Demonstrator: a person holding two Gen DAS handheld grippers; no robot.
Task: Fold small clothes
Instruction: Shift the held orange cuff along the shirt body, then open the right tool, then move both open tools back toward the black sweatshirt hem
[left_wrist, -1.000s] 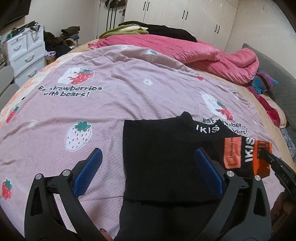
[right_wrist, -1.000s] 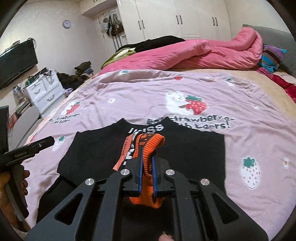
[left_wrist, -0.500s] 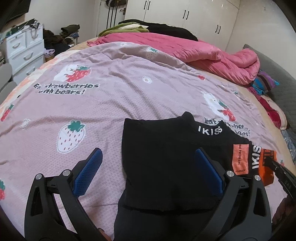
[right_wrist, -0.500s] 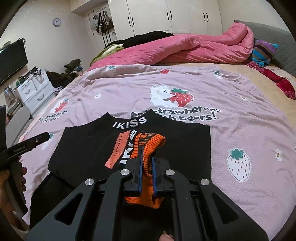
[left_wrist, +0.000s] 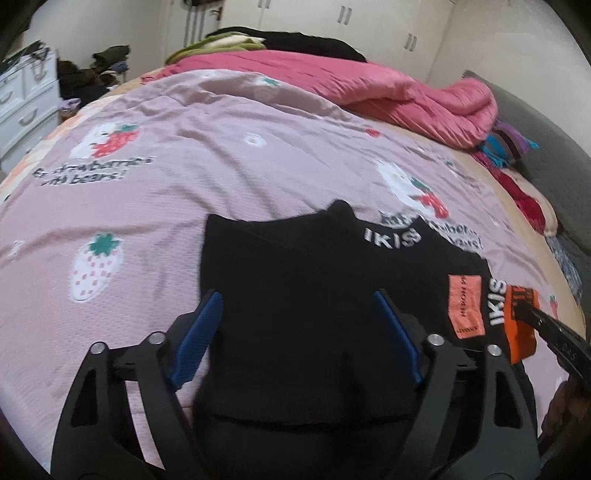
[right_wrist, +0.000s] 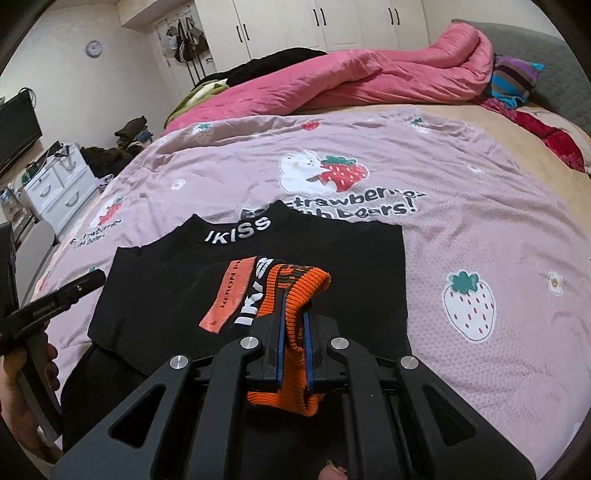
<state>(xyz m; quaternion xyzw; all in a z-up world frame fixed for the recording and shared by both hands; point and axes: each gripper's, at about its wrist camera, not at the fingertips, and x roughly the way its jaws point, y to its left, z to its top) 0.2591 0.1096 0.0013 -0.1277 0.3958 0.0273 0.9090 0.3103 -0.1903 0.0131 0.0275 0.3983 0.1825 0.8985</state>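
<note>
Orange cuff (right_wrist: 291, 332) pinched in right tool (right_wrist: 293, 354); left tool (left_wrist: 295, 332) spread, narrowing, astride black sweater (left_wrist: 295, 295).

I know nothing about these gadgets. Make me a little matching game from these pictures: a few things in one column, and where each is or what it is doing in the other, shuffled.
Things:
1. left claw
2. right claw
3. pink quilt
4. white drawers

States or places:
A. bunched at the far end of the bed
B. clamped on the orange cuff
C. beside the bed, on the floor
D. open above the black garment

Pairs: 1-D, 2-B, 3-A, 4-C
</note>
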